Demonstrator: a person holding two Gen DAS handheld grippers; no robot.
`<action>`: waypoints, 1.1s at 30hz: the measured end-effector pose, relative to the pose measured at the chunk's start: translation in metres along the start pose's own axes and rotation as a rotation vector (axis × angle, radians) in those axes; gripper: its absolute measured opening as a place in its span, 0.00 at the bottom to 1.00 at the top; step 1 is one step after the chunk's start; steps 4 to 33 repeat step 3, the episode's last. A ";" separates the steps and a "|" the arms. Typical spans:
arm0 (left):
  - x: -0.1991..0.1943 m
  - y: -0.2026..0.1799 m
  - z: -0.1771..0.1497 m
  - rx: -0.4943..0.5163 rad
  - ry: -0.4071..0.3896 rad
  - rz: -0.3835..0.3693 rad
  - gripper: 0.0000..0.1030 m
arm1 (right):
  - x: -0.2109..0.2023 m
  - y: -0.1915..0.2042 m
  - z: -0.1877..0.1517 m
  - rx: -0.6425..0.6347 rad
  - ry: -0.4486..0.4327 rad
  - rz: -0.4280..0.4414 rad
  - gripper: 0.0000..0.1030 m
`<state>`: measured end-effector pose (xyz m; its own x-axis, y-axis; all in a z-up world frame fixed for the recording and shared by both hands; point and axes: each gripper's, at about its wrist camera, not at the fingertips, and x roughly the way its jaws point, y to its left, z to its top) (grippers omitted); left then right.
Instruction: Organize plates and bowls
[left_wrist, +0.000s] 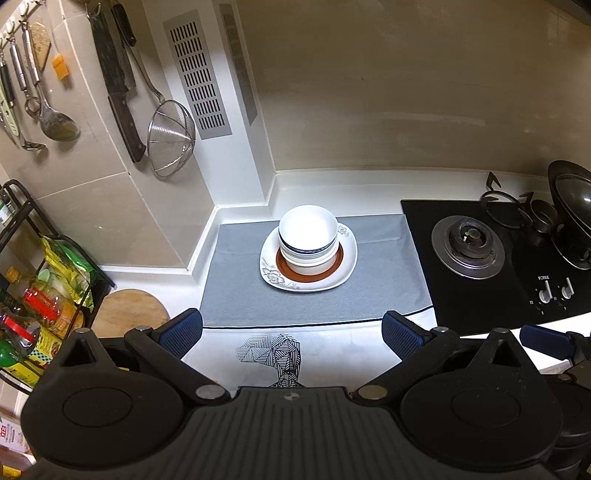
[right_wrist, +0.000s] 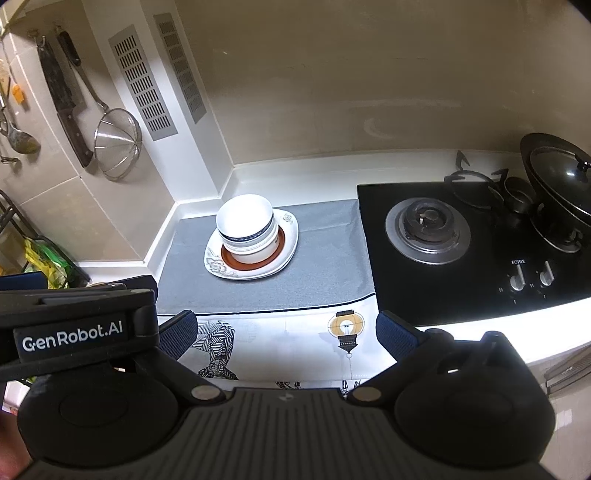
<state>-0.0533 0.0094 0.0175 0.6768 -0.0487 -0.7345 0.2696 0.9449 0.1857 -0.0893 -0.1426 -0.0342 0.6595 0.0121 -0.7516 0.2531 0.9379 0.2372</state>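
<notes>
A stack of white bowls (left_wrist: 308, 236) (right_wrist: 246, 229) stands on a brown-rimmed plate (left_wrist: 334, 266) (right_wrist: 280, 246), which lies on a white square plate with a flower pattern (left_wrist: 274, 275) (right_wrist: 218, 265). The stack rests on the grey part of a mat (left_wrist: 384, 273) (right_wrist: 325, 266). My left gripper (left_wrist: 291, 328) is open and empty, held back over the mat's white part, well short of the stack. My right gripper (right_wrist: 286, 330) is open and empty, also back from the stack. The left gripper's body (right_wrist: 74, 325) shows at the left of the right wrist view.
A black gas hob (left_wrist: 491, 258) (right_wrist: 472, 243) with a lidded wok (left_wrist: 572, 210) (right_wrist: 557, 181) lies to the right. Knives and a strainer (left_wrist: 171, 136) (right_wrist: 118, 142) hang on the left wall. A rack of bottles (left_wrist: 40, 295) and a wooden board (left_wrist: 129, 310) stand at the left.
</notes>
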 end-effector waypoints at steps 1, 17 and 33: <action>0.002 0.000 0.001 0.001 0.001 -0.002 1.00 | 0.002 0.001 0.001 0.001 0.002 -0.002 1.00; 0.008 0.002 0.002 -0.003 0.004 -0.013 1.00 | 0.007 0.002 0.003 -0.001 0.004 -0.013 1.00; 0.008 0.002 0.002 -0.003 0.004 -0.013 1.00 | 0.007 0.002 0.003 -0.001 0.004 -0.013 1.00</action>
